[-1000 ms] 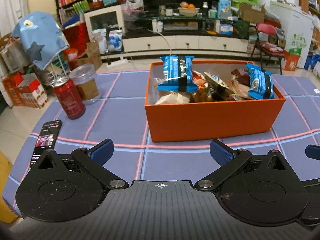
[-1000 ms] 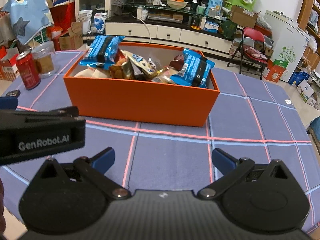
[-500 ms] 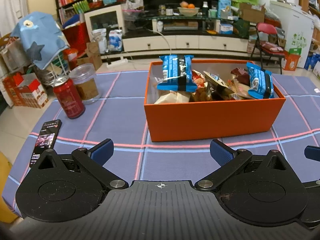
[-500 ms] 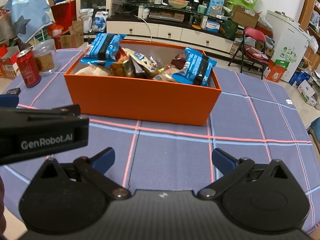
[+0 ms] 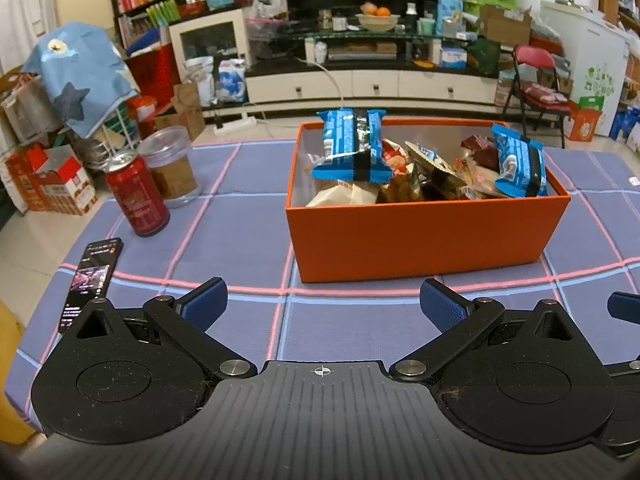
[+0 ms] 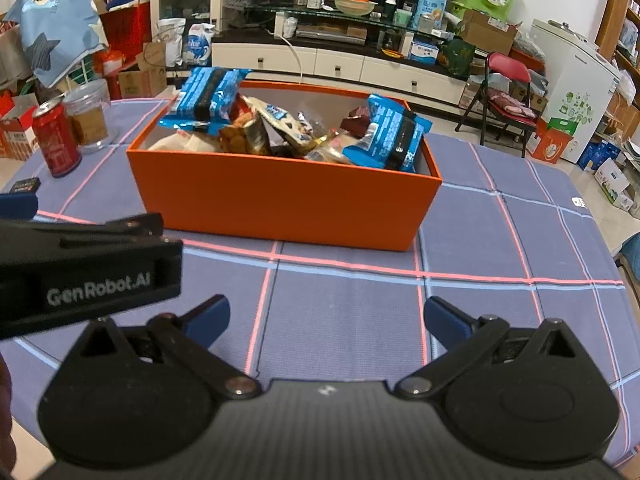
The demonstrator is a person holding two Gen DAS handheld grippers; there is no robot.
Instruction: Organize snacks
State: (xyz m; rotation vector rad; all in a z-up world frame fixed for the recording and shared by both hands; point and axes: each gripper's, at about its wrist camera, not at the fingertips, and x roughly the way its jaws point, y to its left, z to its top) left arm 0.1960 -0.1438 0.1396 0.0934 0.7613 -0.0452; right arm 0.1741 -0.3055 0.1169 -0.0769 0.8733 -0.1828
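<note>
The words "GenRobot.AI" are printed in white on the side of the left gripper (image 6: 84, 272), seen only from the right wrist view. An orange box (image 5: 420, 236) heaped with snacks, two blue packets (image 5: 352, 148) among them, sits mid-table on a purple checked cloth (image 5: 240, 236). A red can (image 5: 138, 196), clear jar (image 5: 172, 168) and phone (image 5: 90, 280) lie left. Both left gripper (image 5: 322, 300) and right gripper (image 6: 326, 316) have fingers spread wide, empty, near the box.

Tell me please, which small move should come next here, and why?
Probably bring the left tool forward toward the orange box and the blue packet sticking up at its left end. Both tools hang open and empty short of the box, and that packet stands highest, so it looks easiest to grasp.
</note>
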